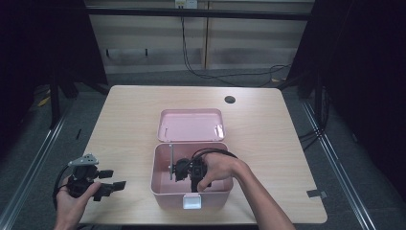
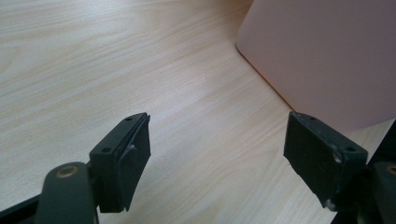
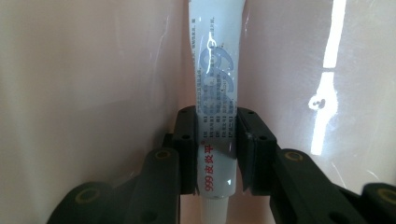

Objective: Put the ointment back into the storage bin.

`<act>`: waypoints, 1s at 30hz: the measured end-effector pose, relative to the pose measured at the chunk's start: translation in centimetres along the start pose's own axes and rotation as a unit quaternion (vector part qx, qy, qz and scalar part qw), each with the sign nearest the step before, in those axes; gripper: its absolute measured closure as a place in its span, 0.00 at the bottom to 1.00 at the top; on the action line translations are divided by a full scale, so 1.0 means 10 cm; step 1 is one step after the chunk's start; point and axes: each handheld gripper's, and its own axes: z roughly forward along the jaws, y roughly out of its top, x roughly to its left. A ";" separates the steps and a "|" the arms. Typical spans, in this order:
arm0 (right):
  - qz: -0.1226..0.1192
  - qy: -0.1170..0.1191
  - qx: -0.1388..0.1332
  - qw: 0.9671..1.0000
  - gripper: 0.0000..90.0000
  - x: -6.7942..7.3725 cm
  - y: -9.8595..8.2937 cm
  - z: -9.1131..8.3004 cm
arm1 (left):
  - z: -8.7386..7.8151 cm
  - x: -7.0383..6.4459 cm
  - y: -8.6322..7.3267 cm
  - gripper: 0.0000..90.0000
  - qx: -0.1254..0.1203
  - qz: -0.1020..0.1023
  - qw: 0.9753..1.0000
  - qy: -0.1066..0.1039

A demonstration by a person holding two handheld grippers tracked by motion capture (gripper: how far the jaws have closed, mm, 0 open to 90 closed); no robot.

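A pink box (image 1: 160,187) stands open on the table, its lid (image 1: 191,125) laid back behind it. My right gripper (image 1: 181,171) reaches down inside the box. In the right gripper view its jaws are shut on a white ointment tube (image 3: 216,116) with blue and red print, held against the box's pink inner wall (image 3: 84,70). The tube shows as a thin upright strip (image 1: 171,160) by the box's left wall. My left gripper (image 1: 111,187) rests open at the table's front left, nothing between its fingers (image 2: 126,158), with the box's outer side (image 2: 327,56) just ahead to the right.
The light wooden table (image 1: 268,143) has a round cable hole (image 1: 230,99) at the back right. A white latch (image 1: 192,202) sits on the box's front. A piece of tape (image 1: 316,193) lies near the front right corner.
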 end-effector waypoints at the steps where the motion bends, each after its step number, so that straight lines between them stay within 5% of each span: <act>1: -0.002 -0.001 0.000 1.000 0.79 0.00 0.00 0.00 | 0.00 0.00 0.00 0.25 0.000 0.000 1.000 0.000; 17: 0.007 -0.007 -0.011 1.000 0.78 0.00 -0.05 -0.07 | 0.00 0.00 0.00 0.25 -0.002 -0.002 1.000 0.001; 30: 0.032 -0.028 -0.025 0.999 0.67 0.00 -0.12 -0.17 | 0.00 0.00 0.00 0.25 -0.001 -0.001 1.000 0.001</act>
